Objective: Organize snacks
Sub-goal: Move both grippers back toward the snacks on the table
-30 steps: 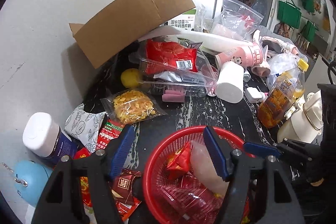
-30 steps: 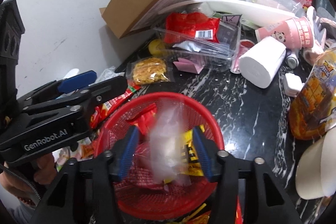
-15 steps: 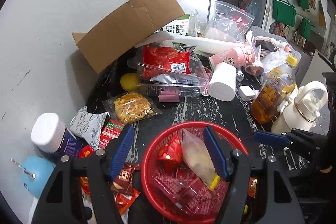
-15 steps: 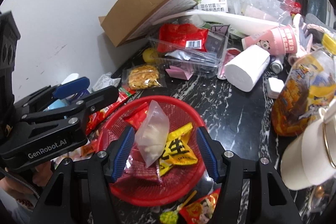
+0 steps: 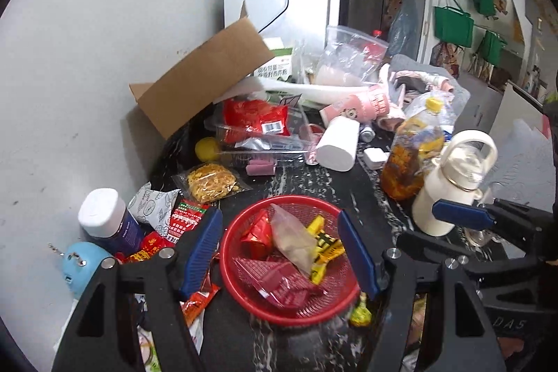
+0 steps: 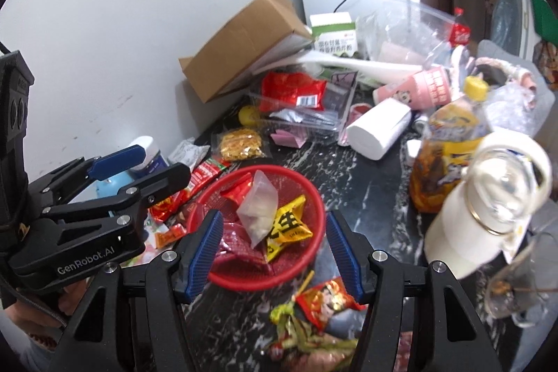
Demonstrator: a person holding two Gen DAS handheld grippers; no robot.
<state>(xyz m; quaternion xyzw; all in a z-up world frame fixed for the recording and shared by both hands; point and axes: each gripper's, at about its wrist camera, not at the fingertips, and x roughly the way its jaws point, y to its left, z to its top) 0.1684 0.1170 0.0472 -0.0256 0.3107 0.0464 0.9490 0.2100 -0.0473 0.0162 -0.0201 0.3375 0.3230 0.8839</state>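
Beneath both claws, red basket [image 5: 286,305] of snacks on dark table [image 5: 314,176], left claw [image 5: 282,253] and right claw [image 6: 275,253] open, empty.

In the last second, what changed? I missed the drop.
The clear bag left the right gripper and now lies in the red basket. Both grippers, the left gripper too, pulled up and back, open and empty. Everything else on the table stayed put.
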